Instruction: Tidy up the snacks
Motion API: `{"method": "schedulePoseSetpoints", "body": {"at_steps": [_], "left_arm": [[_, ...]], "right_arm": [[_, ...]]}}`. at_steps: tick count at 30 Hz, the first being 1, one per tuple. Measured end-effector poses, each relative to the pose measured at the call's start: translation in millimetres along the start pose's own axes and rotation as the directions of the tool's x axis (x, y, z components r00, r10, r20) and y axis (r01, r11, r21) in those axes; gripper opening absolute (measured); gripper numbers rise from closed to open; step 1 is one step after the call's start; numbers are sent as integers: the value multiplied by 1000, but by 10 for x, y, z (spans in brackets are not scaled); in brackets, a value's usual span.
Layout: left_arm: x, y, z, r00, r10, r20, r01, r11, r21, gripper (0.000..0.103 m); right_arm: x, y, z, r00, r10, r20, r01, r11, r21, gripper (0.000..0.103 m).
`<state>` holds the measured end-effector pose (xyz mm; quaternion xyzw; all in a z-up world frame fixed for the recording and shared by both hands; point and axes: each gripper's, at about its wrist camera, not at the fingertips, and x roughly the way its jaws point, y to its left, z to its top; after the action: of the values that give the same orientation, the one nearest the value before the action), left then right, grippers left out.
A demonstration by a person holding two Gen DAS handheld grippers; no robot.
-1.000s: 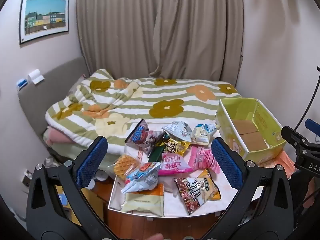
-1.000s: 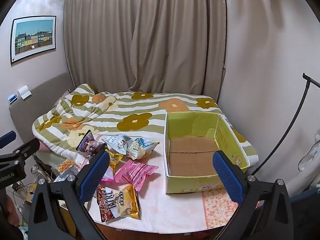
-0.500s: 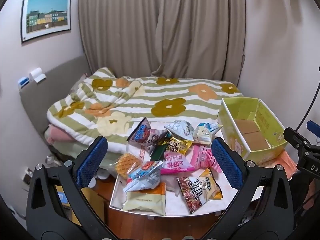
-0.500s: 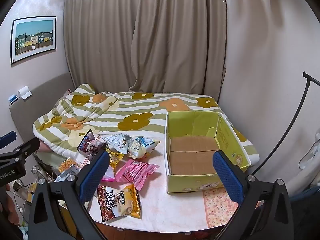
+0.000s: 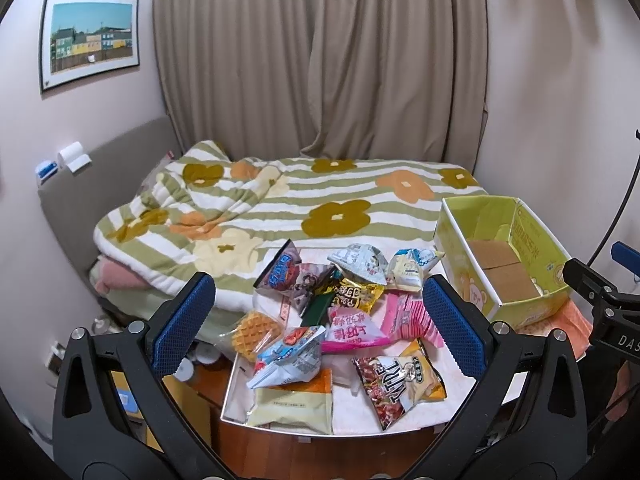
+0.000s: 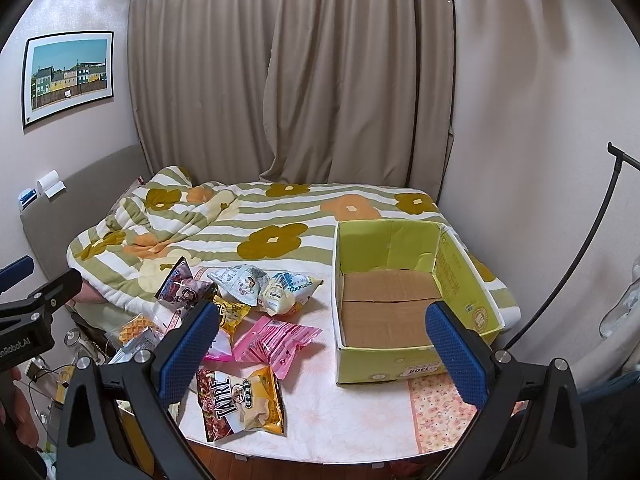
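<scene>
Both tongs, left (image 5: 316,320) and right (image 6: 320,344), gape wide, empty, above surface (image 6: 344,420). Snacks (image 5: 344,320) heaped ahead of left tongs; box (image 6: 400,292) ahead of right, empty.

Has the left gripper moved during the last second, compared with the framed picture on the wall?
Yes. The framed picture sits slightly lower and further right in the left wrist view, so the left gripper shifted a little; its jaws stay open.

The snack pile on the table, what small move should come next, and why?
Probably lower the right gripper toward the pink packet and close on it. Both grippers are open and hold nothing, the green box is empty, and that packet lies on top at the pile's edge nearest the box.
</scene>
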<state>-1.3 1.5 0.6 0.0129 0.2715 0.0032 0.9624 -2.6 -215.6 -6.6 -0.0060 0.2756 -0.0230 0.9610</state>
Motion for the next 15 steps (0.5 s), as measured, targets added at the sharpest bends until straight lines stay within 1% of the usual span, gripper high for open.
{"method": "schedulePoseSetpoints", "body": {"at_steps": [8,15], "left_arm": [[28,12,22,1000,-3,-15,3,1000,-4,103],[38,17,23,1000,-2,-15,2,1000,-3,103]], "right_arm": [[17,73,-11,1000,6,-3,-6,1000,-14,103],[47,60,1,1000,11,-1,-11,1000,-15,103]]}}
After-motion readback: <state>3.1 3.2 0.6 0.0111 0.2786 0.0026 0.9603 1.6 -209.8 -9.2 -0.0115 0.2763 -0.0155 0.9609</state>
